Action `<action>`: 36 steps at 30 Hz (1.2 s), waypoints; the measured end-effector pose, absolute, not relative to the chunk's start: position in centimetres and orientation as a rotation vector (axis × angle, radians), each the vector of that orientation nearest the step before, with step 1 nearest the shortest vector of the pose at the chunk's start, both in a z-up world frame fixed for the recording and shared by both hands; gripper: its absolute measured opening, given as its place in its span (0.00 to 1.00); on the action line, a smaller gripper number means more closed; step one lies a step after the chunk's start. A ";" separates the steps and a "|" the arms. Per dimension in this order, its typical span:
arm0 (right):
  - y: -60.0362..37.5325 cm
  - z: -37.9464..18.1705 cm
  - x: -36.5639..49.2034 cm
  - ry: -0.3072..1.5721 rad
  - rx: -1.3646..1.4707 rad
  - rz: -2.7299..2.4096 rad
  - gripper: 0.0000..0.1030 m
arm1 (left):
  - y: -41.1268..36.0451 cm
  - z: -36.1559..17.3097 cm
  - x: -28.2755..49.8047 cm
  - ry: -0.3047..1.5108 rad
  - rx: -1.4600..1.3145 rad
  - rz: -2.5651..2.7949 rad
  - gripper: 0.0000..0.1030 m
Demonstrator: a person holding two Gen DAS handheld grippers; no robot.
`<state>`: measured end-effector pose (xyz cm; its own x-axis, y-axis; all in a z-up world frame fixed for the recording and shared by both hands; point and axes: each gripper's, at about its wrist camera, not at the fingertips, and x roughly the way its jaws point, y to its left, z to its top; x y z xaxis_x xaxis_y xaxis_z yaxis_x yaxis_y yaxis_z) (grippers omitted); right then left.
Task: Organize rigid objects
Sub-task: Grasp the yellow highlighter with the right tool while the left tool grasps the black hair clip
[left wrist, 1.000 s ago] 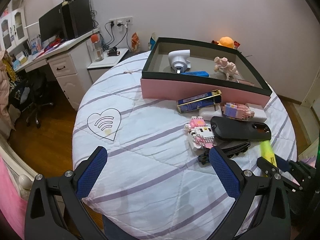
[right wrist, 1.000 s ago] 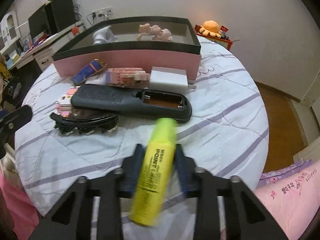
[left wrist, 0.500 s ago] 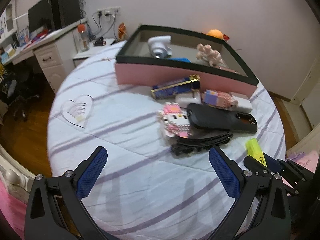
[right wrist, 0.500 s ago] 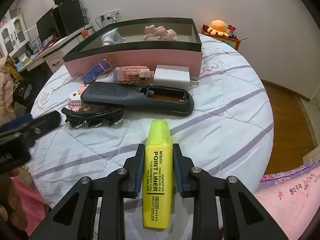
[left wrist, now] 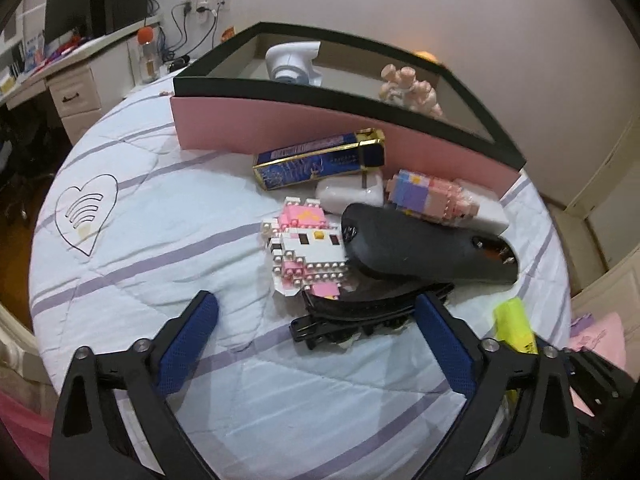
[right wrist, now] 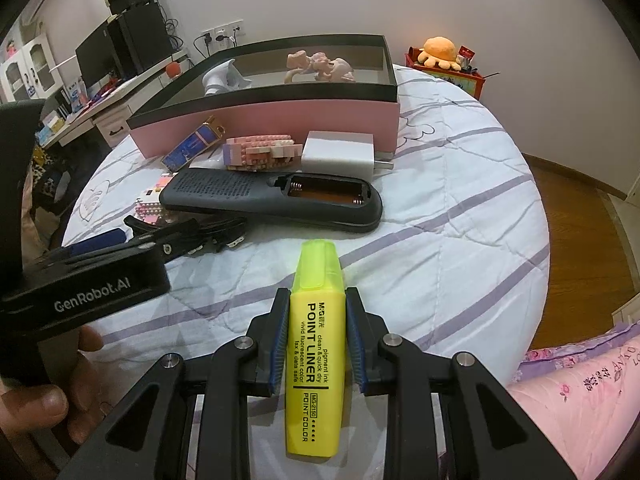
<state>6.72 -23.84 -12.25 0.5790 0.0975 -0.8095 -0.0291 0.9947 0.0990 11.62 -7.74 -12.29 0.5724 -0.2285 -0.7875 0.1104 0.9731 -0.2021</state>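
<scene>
The right gripper (right wrist: 317, 328) is pinching a flat yellow plastic highlighter marker (right wrist: 316, 344) between its blue pads, cap pointing away from the camera, above the near edge of the round table under a white quilted cover with lilac stripes (right wrist: 460, 216). The left gripper (left wrist: 316, 344) is hovering with its blue-padded fingers spread wide and nothing between them; just ahead of it a black toothed plastic hair claw (left wrist: 360, 316) is lying on the cover. Partly over the claw a dark grey remote control with its battery bay uncovered (right wrist: 272, 200) is resting face down, its end touching a pink-and-white block-built cat head figure (left wrist: 306, 252). Behind the remote a pink and lilac brick-built figure (right wrist: 260, 152) is sitting beside a white rectangular charger plug (right wrist: 338, 154), and a blue and gold slim rectangular carton (left wrist: 320, 158) is leaning at the wall of a large pink box with a black rim (right wrist: 280, 120). Inside that box a white plastic device (left wrist: 292, 60) and a pale pink figurine (right wrist: 320, 66) are standing. Farther off, an orange plush toy (right wrist: 440, 50) is sitting by the wall and a dark monitor (right wrist: 96, 54) is standing on a desk.
</scene>
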 end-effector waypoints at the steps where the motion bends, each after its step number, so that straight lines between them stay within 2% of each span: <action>1: -23.8 -12.3 6.7 0.950 0.078 0.074 0.26 | -7.5 -12.2 11.6 0.933 -0.153 -0.209 0.75; 2: -23.9 -12.3 6.7 0.951 0.078 0.075 0.26 | -7.2 -12.0 11.6 0.930 -0.166 -0.218 0.63; 3: -23.9 -12.3 6.7 0.952 0.079 0.075 0.26 | -7.0 -12.0 11.7 0.930 -0.169 -0.224 0.57; 4: -23.9 -12.3 6.7 0.952 0.079 0.076 0.26 | -6.8 -12.0 11.7 0.932 -0.171 -0.227 0.45; 13: -23.9 -12.2 6.8 0.956 0.079 0.076 0.26 | -6.4 -11.8 10.7 0.918 -0.136 -0.238 0.44; 15: -23.9 -12.2 6.8 0.957 0.078 0.075 0.26 | -6.5 -11.7 10.2 0.918 -0.109 -0.238 0.54; 16: -23.9 -12.2 6.8 0.957 0.077 0.075 0.26 | -6.6 -11.6 10.1 0.921 -0.104 -0.239 0.73; 18: -23.9 -12.2 6.8 0.957 0.078 0.074 0.26 | -6.8 -11.5 9.6 0.913 -0.098 -0.253 0.89; 20: -23.9 -12.3 6.7 0.958 0.080 0.073 0.26 | -7.2 -11.4 9.3 0.901 -0.076 -0.267 0.89; 21: -23.9 -12.3 6.7 0.958 0.080 0.073 0.26 | -7.5 -11.6 9.4 0.905 -0.070 -0.281 0.88; 23: -23.9 -12.2 6.7 0.959 0.077 0.071 0.26 | -7.9 -12.2 9.7 0.926 -0.050 -0.295 0.61; 24: -23.9 -12.2 6.7 0.959 0.078 0.071 0.26 | -8.2 -12.3 9.7 0.920 -0.027 -0.284 0.58; 29: -23.9 -12.2 6.8 0.960 0.076 0.071 0.26 | -7.7 -12.1 9.7 0.920 -0.046 -0.314 0.52; 31: -23.9 -12.2 6.8 0.960 0.077 0.071 0.26 | -7.5 -12.0 9.5 0.923 -0.053 -0.321 0.45; 36: -23.8 -12.2 6.7 0.961 0.075 0.071 0.26 | -6.9 -11.8 8.8 0.925 -0.085 -0.344 0.44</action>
